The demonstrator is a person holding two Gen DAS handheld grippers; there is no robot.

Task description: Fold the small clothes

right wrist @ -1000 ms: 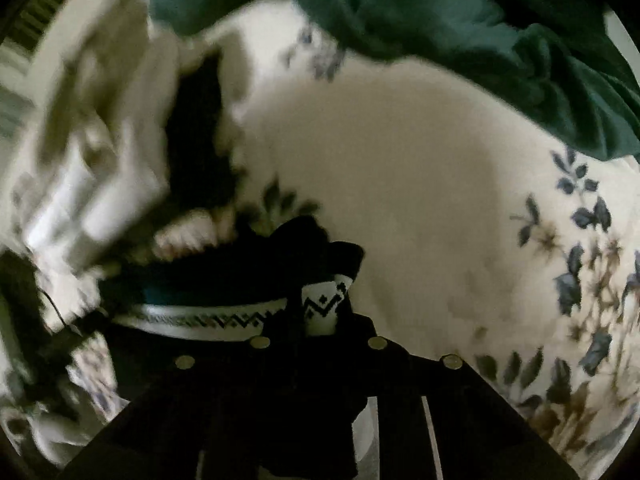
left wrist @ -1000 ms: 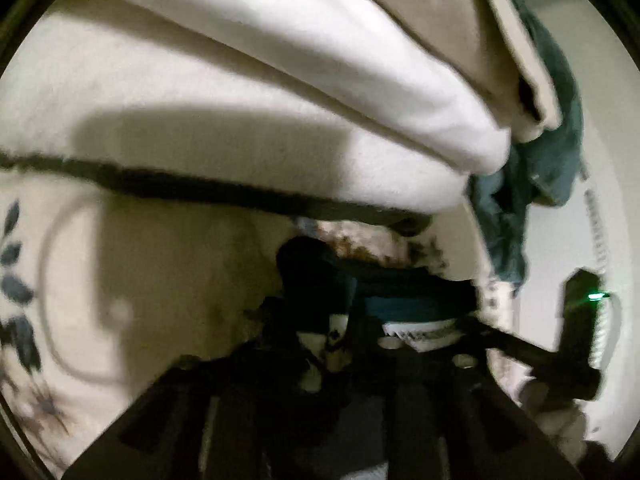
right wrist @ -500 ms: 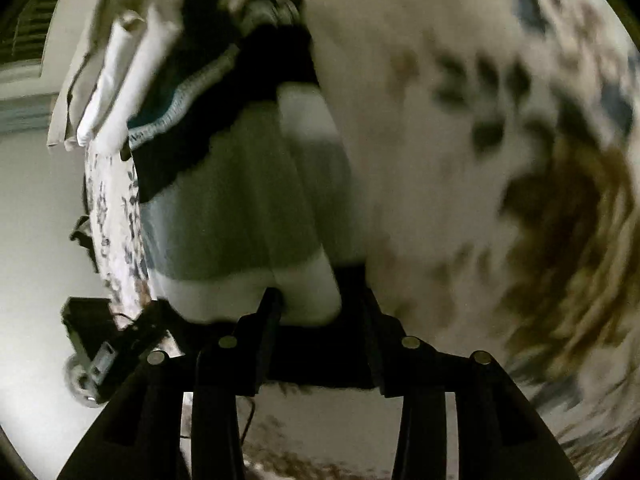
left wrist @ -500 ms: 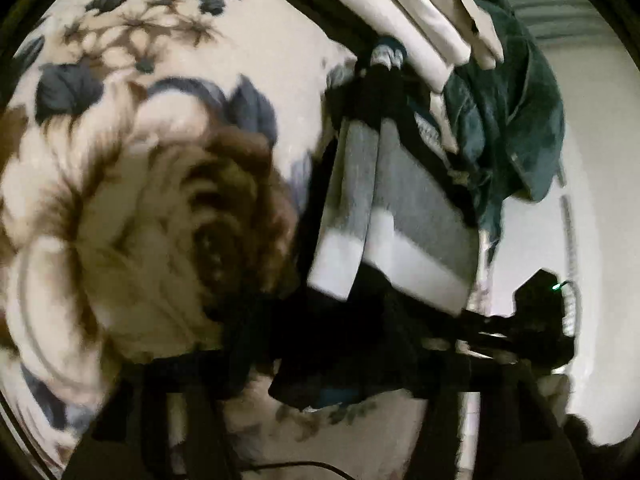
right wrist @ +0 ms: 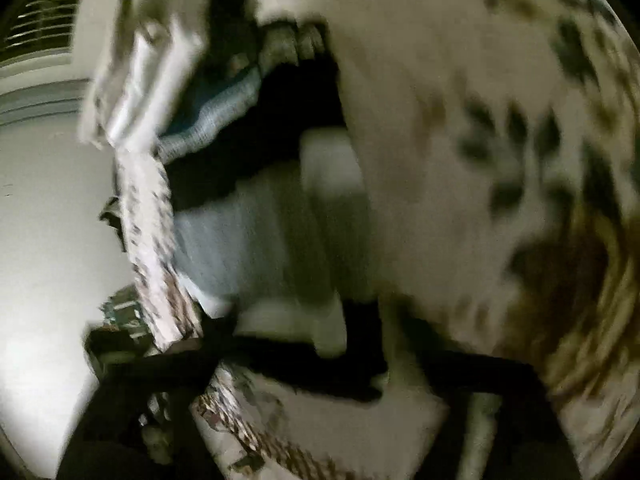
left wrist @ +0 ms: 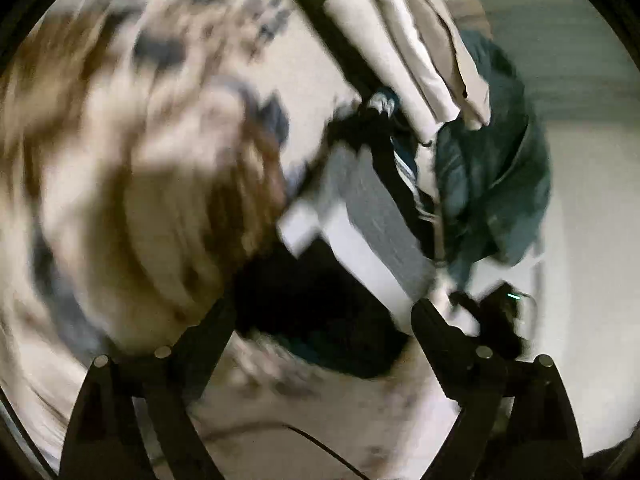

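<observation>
Grey-and-black garment (left wrist: 372, 216): a small striped piece, lies flat on the floral bedspread (left wrist: 120, 200); views are blurred.
My left gripper (left wrist: 320, 312): jaws opening wide; the garment's black end lies between the fingers, unpinched.
My right gripper (right wrist: 320, 364): jaws opening, spread wide; the garment's white band and black end lie between them, not clamped.
Folded pale clothes (left wrist: 416, 48): stacked beyond the garment.
Dark green cloth (left wrist: 492, 184): bunched just beside the stack.
</observation>
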